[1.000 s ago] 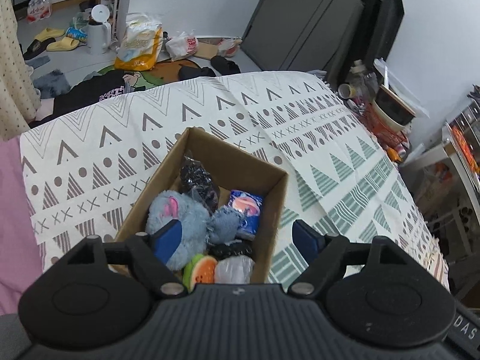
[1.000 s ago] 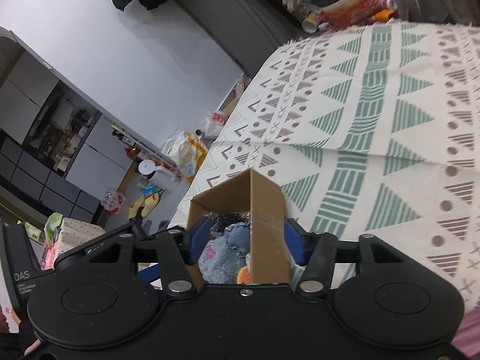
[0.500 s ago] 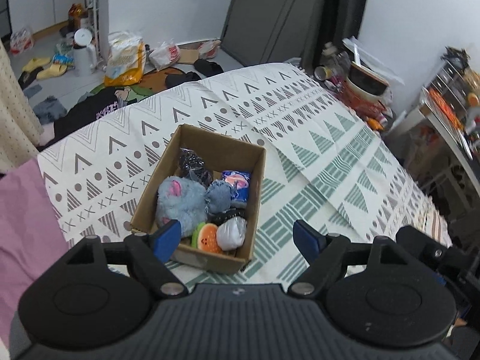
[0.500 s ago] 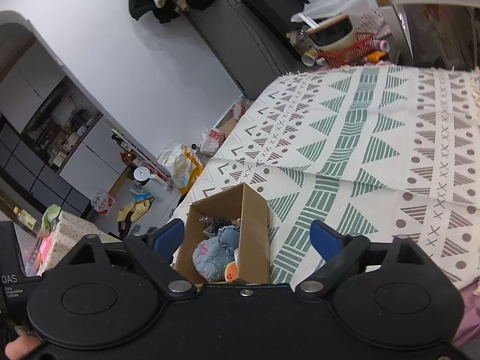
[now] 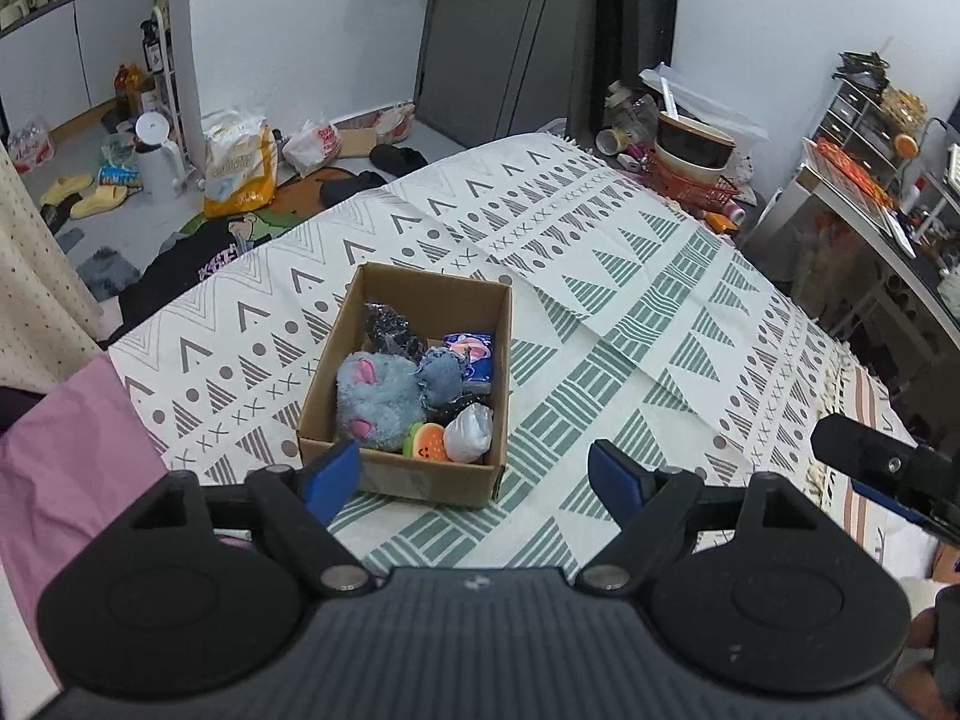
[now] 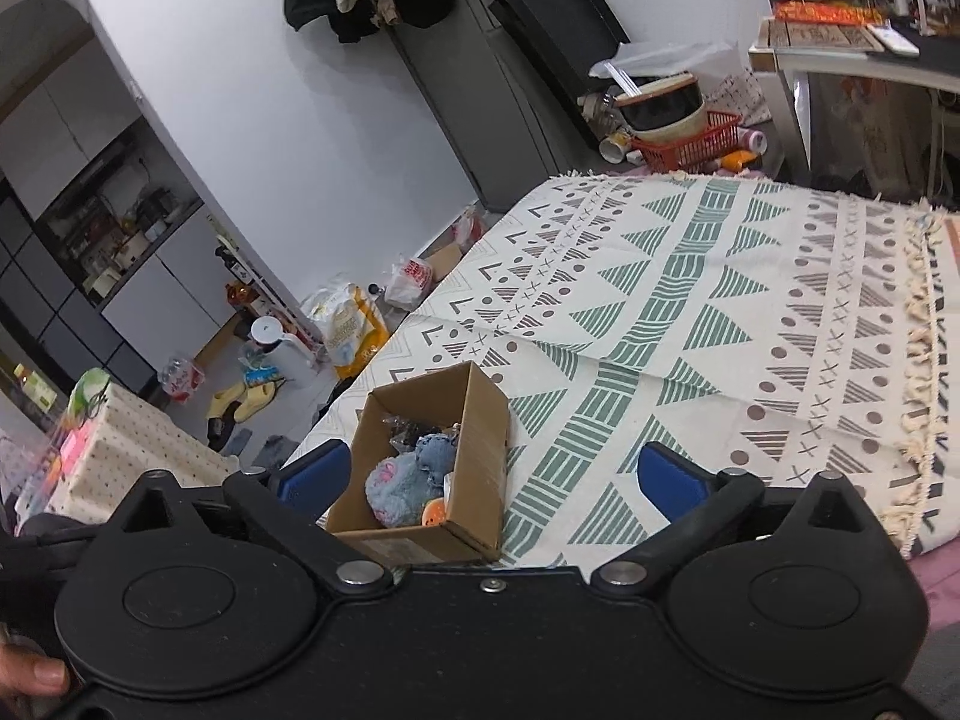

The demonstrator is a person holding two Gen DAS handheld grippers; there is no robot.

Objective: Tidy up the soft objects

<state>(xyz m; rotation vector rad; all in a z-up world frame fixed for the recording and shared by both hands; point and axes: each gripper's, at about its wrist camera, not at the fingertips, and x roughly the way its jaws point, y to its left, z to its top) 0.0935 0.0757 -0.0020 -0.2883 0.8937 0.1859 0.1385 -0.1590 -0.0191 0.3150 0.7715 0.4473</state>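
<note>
An open cardboard box (image 5: 414,468) stands on the patterned cloth (image 5: 630,324). It holds a blue-grey plush toy (image 5: 375,399), an orange burger-face squishy (image 5: 427,443), a white-grey soft ball (image 5: 471,429), a blue and pink packet (image 5: 471,354) and a dark crinkly bundle (image 5: 387,327). My left gripper (image 5: 474,477) is open and empty, raised above and in front of the box. My right gripper (image 6: 489,474) is open and empty, high above the box (image 6: 474,462), which shows with the plush (image 6: 399,489) inside. The right gripper's body shows at the right edge of the left wrist view (image 5: 882,468).
A pink sheet (image 5: 66,468) lies at the cloth's left edge. Beyond the bed, the floor holds bags (image 5: 240,165), slippers (image 5: 84,195) and a white kettle (image 5: 159,162). A red basket with a bowl (image 5: 690,168) and a cluttered desk (image 5: 870,192) stand at the far right.
Both grippers have risen and drawn back from the box, so it looks smaller and sits whole in view. The right gripper's jaws have opened wider. The box contents have not moved.
</note>
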